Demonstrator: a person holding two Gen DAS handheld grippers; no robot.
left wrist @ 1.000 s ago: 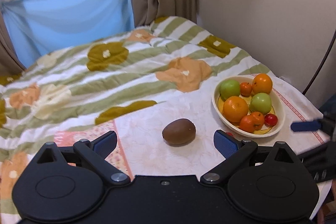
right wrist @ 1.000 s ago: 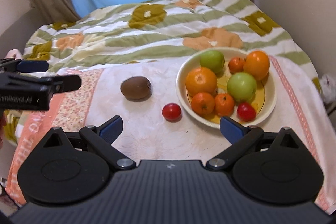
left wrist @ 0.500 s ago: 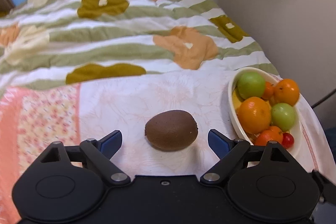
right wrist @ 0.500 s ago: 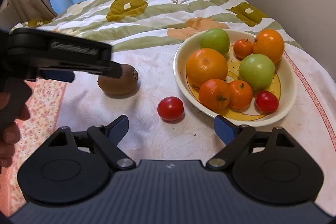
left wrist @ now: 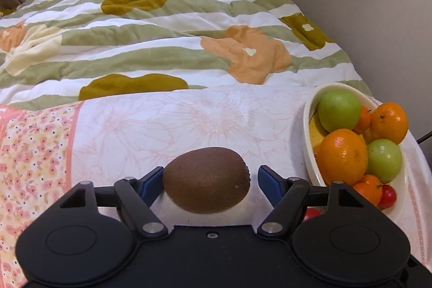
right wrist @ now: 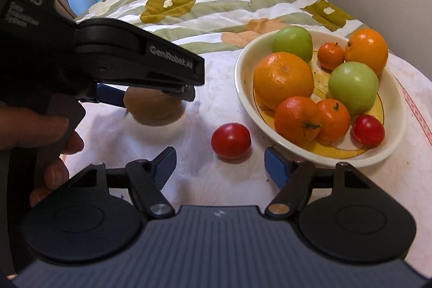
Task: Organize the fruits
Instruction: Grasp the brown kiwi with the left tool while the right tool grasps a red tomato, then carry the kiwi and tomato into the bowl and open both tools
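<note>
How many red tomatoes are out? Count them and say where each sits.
2. One tomato lies on the cloth just left of the bowl; the other tomato sits inside it at the near right. More may be hidden under the fruit.

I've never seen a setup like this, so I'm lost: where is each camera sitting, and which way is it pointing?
Left wrist: rides on the left gripper, looking down along its fingers at the kiwi between them; the jaws are closing.
Right wrist: rides on the right gripper, aimed down at the loose tomato; its jaws are closing short of it. A hand holding the left gripper shows.
Shared: kiwi, fruit bowl, floral quilt.
</note>
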